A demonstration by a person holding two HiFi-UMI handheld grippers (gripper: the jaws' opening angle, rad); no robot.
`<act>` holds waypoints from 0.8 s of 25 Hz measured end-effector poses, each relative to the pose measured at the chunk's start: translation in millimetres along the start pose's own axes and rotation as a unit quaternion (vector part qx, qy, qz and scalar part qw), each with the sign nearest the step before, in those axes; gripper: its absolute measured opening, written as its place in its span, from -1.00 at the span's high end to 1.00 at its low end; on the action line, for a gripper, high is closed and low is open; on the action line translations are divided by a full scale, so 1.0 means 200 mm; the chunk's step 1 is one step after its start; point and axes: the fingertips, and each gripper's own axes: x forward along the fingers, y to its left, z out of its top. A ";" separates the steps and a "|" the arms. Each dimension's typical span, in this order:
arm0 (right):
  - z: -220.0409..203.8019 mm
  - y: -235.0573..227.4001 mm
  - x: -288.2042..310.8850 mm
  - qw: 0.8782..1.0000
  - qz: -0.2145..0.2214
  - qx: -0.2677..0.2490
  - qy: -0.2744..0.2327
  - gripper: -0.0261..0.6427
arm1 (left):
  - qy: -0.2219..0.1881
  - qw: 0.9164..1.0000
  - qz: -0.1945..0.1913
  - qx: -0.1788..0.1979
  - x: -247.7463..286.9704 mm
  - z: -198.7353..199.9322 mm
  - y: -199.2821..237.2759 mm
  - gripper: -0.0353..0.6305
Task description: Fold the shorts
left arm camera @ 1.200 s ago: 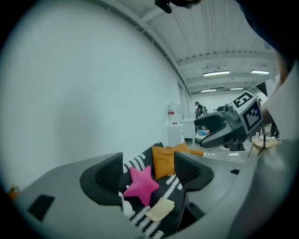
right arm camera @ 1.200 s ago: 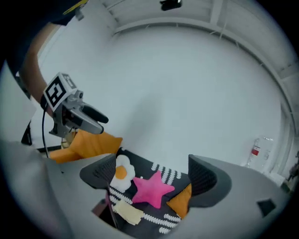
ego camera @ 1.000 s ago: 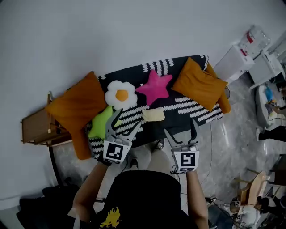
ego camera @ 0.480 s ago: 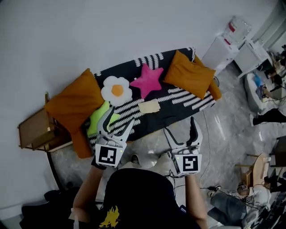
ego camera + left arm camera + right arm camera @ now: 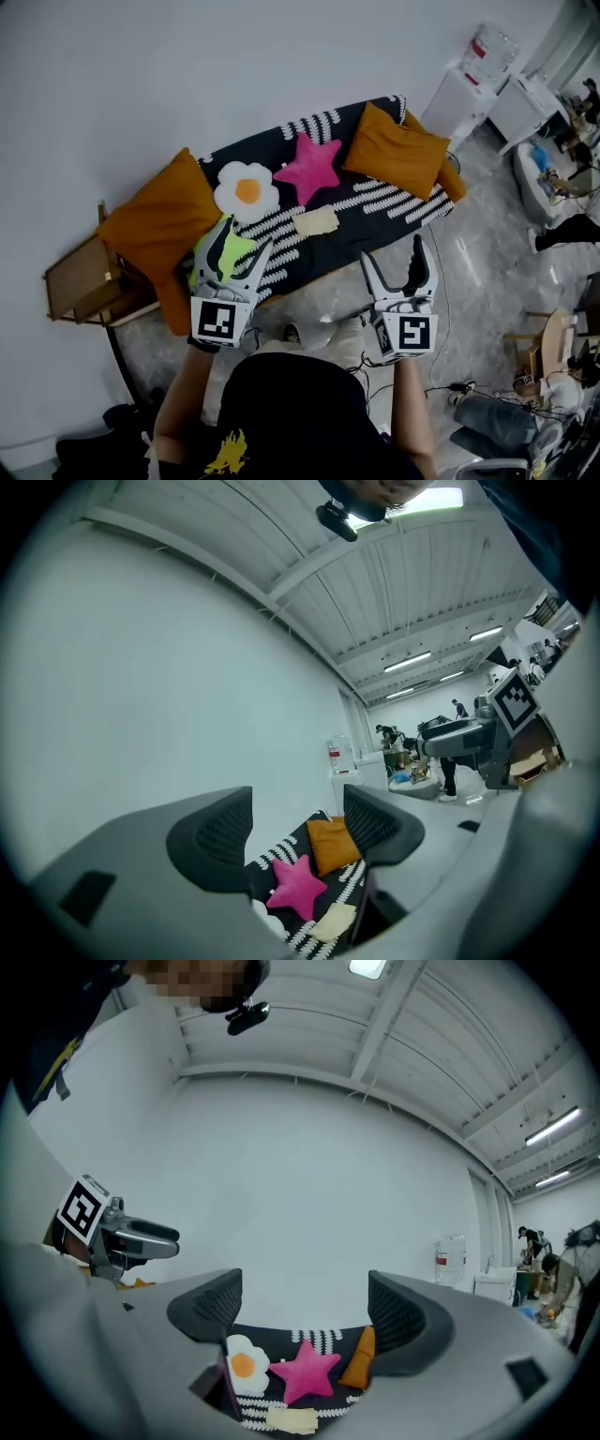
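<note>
The shorts are found folded into a small pale-yellow packet, laid flat on the black-and-white striped cover of the sofa, towards its front edge. The packet lies just in front of the pink star cushion and to the right of the fried-egg cushion. An orange cushion is set at the left end of the sofa, and a second orange cushion at the right end. A green star cushion is seen near the front left corner.

The left gripper and the right gripper are held level in front of the sofa, well apart from the shorts and from each other. The fingers of the left gripper are released; they have just been closing somewhat, and nothing is gripped between them. The fingers of the right gripper are likewise released, have just been closing, and are empty. In both gripper views the sofa and the shorts are visible in the distance through the gap.
</note>
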 end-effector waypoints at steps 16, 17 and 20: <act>0.00 0.22 -0.04 0.999 0.039 -0.012 0.003 -0.12 | -0.022 0.999 0.043 -0.010 -0.26 -0.05 0.08 0.10; -0.01 0.23 -0.05 0.999 0.043 -0.013 0.008 -0.02 | -0.019 0.999 0.045 -0.011 -0.28 -0.06 0.08 0.16; -0.04 0.24 -0.09 0.998 0.052 -0.036 0.023 0.12 | -0.014 0.999 0.049 -0.008 -0.30 -0.09 0.08 0.27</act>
